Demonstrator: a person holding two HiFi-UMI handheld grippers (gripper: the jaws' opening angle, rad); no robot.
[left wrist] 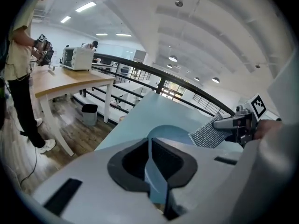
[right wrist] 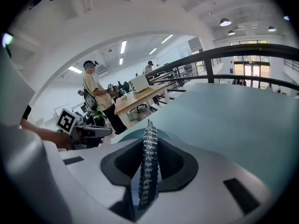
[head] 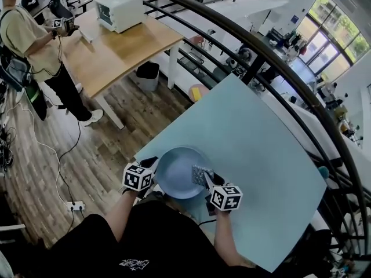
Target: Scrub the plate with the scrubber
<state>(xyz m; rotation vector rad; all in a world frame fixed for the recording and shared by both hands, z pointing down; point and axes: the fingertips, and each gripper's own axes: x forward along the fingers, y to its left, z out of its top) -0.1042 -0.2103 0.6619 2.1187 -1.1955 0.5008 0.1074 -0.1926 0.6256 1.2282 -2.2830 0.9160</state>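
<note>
Pale blue counter (head: 261, 149): the largest surface, set beside a curved dark railing (head: 278, 57). Behind it, on the plank floor, a wooden counter (head: 122, 51) bears a white oven (head: 119, 9), with a second person (head: 29, 33) standing at its end.

Round blue plate (head: 177, 175): at the pale blue counter's near edge, just in front of the wearer, between the two tools.

Left hand-held gripper (left wrist: 152, 169): clenched on the plate's left rim, whose blue edge runs between its jaws.

Right hand-held gripper (right wrist: 148, 174): clenched on the scrubber (right wrist: 149, 148) — a silvery mesh pad seen edge-on between its jaws. In the head view the pad's free end lies over the plate's right portion — whether it touches cannot be made out.
</note>
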